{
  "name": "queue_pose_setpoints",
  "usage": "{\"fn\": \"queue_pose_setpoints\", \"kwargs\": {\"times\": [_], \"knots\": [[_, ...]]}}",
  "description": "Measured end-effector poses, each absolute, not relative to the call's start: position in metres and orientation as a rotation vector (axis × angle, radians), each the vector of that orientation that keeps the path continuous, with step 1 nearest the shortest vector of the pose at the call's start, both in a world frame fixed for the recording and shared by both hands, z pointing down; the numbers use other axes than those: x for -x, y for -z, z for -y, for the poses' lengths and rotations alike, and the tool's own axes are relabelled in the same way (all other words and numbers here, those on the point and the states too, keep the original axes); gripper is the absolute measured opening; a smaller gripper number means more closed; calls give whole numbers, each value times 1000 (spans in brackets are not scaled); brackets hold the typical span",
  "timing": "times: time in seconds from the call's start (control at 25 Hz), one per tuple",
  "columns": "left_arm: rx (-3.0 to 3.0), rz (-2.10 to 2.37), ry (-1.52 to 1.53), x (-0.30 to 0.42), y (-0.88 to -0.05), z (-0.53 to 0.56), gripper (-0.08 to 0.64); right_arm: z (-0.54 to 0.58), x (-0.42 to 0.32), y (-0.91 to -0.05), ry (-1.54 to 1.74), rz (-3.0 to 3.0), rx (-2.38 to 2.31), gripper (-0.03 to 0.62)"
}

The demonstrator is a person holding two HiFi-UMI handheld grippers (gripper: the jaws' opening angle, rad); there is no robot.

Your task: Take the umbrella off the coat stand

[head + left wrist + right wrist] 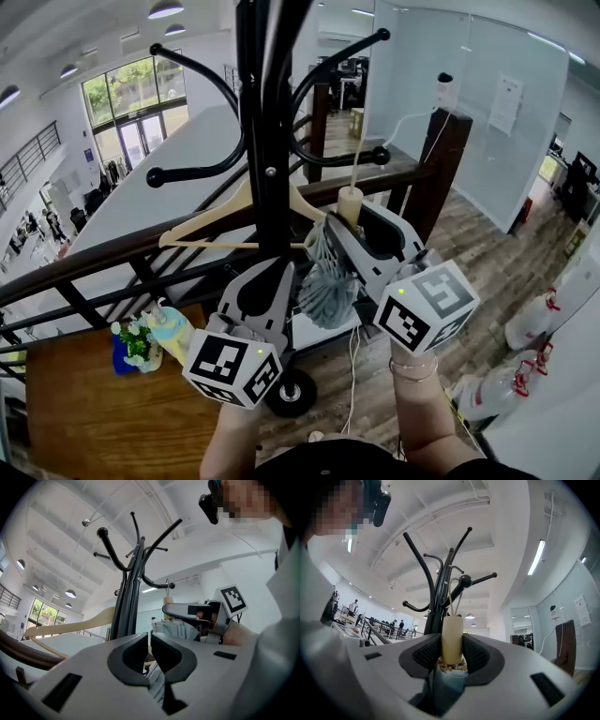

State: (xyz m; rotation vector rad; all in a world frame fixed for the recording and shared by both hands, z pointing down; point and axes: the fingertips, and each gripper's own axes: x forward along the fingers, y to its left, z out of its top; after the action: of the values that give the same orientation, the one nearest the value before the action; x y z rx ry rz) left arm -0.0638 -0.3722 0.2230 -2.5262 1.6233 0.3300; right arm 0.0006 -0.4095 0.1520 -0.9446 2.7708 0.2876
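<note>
umbrella [328, 295] at the coat stand [267, 112]
grips its cream handle [452, 630] tight in the right gripper [452, 641], stand at 12 o'clock; left gripper [274, 270] at 8 o'clock, almost closed, empty.

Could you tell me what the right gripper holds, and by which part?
The right gripper clamps the folded umbrella by its cream handle.

The left gripper [274, 274] and right gripper [361, 220] have grey housings, black jaw linings and black-and-white marker cubes [427, 305].
</note>
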Motion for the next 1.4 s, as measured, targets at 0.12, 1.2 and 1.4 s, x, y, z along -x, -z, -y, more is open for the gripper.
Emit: {"fn": "queue_pose_setpoints", "kwargs": {"times": [0.12, 1.2, 1.4], "knots": [[2528, -1610, -343, 62, -222, 370, 26, 409, -10, -147, -295, -2748, 974, 160], [2673, -1530, -249, 61, -250, 313, 26, 345, -76, -197, -152, -2619, 1307, 160], [2724, -1521, -210, 64, -269, 292, 26, 321, -72, -220, -106, -2626, 1342, 160]]}}
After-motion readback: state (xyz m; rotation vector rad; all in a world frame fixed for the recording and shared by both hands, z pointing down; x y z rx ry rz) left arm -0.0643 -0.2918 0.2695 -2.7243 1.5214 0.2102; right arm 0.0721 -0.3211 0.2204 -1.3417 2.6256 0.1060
